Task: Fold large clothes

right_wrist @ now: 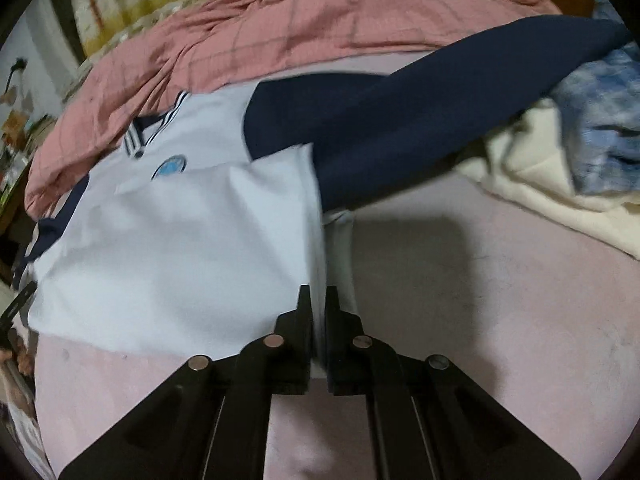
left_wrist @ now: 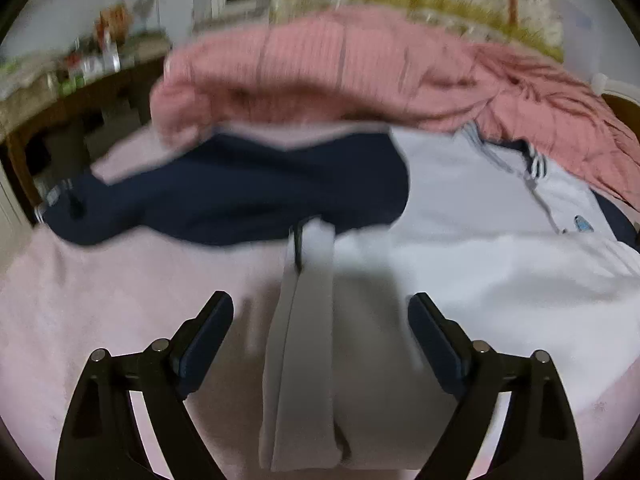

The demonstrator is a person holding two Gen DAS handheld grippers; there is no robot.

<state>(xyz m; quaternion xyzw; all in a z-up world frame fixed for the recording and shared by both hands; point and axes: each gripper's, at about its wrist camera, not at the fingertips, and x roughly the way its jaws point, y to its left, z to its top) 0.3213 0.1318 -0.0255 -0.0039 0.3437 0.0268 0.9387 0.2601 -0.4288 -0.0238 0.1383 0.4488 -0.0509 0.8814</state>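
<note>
A white jacket (right_wrist: 172, 240) with navy sleeves lies on a pale pink bed sheet (right_wrist: 500, 300). It has a striped collar and a round blue badge (right_wrist: 170, 167). My right gripper (right_wrist: 318, 300) is shut on the jacket's white side edge, beside the navy sleeve (right_wrist: 420, 120). In the left wrist view the jacket (left_wrist: 500, 220) lies ahead, its other navy sleeve (left_wrist: 240, 192) spread left. My left gripper (left_wrist: 320, 320) is open, its fingers either side of a raised fold of the white hem (left_wrist: 304, 360) without touching it.
A pink checked quilt (left_wrist: 320, 68) is bunched along the far side of the bed. A cream cloth (right_wrist: 540, 168) and a blue patterned cloth (right_wrist: 600, 120) lie at the right. A cluttered wooden table (left_wrist: 60, 88) stands beyond the bed's left edge.
</note>
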